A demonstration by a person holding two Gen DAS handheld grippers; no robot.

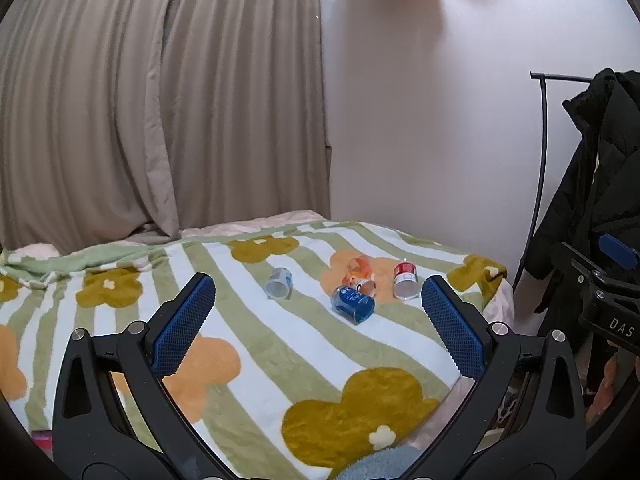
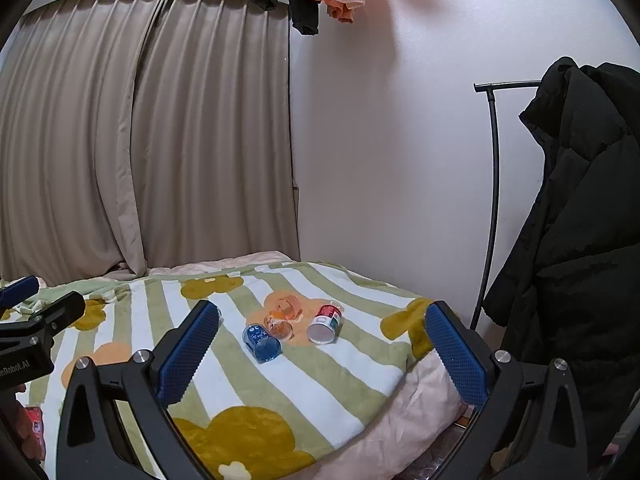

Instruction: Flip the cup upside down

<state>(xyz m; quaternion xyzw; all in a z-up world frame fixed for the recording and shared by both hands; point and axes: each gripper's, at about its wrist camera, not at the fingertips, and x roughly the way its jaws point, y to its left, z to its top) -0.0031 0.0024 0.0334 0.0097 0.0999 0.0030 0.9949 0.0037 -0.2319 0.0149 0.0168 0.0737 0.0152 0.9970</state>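
Observation:
Several small cups lie on their sides on a striped flower blanket (image 1: 280,360). In the left wrist view I see a pale clear cup (image 1: 279,283), a blue cup (image 1: 353,304), an orange cup (image 1: 360,268) and a red-and-white cup (image 1: 405,280). My left gripper (image 1: 319,284) is open, held well short of them, nothing between its fingers. The right wrist view shows the blue cup (image 2: 262,342), the orange cup (image 2: 286,308) and the red-and-white cup (image 2: 325,324), mouth facing me. My right gripper (image 2: 323,308) is open too and holds nothing.
The blanket covers a bed (image 2: 408,400) whose right edge drops off near the cups. A black coat (image 2: 572,240) hangs on a rack (image 2: 494,168) to the right. Beige curtains (image 1: 160,120) and a white wall (image 1: 420,120) stand behind. The left gripper's body (image 2: 36,320) shows at left.

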